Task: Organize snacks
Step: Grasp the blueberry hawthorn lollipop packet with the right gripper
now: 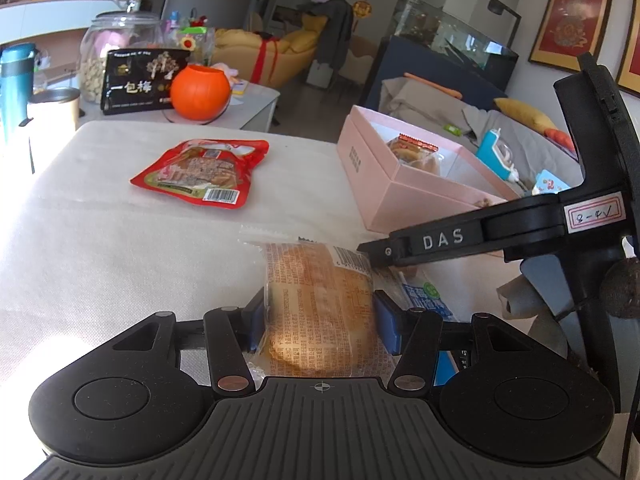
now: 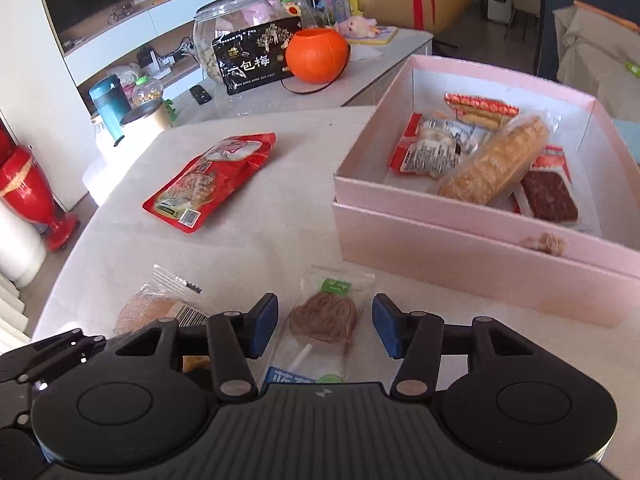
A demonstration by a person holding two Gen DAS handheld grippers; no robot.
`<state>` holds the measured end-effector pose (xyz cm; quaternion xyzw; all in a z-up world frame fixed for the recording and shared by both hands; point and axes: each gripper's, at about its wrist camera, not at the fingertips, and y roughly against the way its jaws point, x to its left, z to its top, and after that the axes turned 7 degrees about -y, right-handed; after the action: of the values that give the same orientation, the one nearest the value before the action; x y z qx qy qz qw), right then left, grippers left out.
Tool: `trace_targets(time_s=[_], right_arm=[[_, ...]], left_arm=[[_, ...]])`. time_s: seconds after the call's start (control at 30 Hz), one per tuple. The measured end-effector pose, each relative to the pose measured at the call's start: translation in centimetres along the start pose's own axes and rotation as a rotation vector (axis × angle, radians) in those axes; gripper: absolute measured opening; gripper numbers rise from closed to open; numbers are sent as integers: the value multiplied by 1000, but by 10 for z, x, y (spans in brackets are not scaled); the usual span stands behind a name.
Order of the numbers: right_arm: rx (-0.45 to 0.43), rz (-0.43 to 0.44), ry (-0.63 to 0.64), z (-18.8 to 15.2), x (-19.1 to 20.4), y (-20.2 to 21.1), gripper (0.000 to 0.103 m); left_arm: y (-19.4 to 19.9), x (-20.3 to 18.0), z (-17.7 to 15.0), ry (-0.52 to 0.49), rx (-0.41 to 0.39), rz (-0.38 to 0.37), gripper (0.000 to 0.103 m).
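Down at the bottom centre of the left wrist view, the left gripper had its blue pads pressed against both sides of a wrapped bread bun, which lay on the white table. Just right of the bun, the right gripper reached in from the right edge of the frame, its black finger marked DAS lying close over the bun's barcoded corner.

From the right wrist view, the right gripper stood with its jaws wide apart, a lollipop packet lying between them on the table with clear gaps on either side; neither pad touched it. To the lower left of that frame, the bun showed partly behind the left gripper's black linkage.

A red snack pouch lay flat at centre left of the frame, well apart from both grippers. At upper right sat the open pink box, already holding several packets, among them a long bread loaf propped diagonally over the others and a dark red slab near the front wall. Beyond the table, at upper centre, an orange pumpkin pail stood beside a black plum bag and a glass jar.
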<state>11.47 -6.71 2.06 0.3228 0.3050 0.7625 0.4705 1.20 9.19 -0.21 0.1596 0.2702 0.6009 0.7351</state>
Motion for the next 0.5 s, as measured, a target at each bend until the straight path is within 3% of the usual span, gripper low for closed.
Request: trace_targets(time_s=[0.1,0.2,0.37,0.5], right_arm=[[1,-56,109,-6,9,1,41],[7,-68,155,-13,1,12,40],[-4,-120,127,-28,-36,33,40],[-16,-114,85,-36,-57,44,41]], left_arm=[[0,-1,0,-8,-1,3,59],[0,-2,0,-17,1,3,59],[2,-5,3,-72,21,43,59],[6,-3,11,-93,81,58,59]])
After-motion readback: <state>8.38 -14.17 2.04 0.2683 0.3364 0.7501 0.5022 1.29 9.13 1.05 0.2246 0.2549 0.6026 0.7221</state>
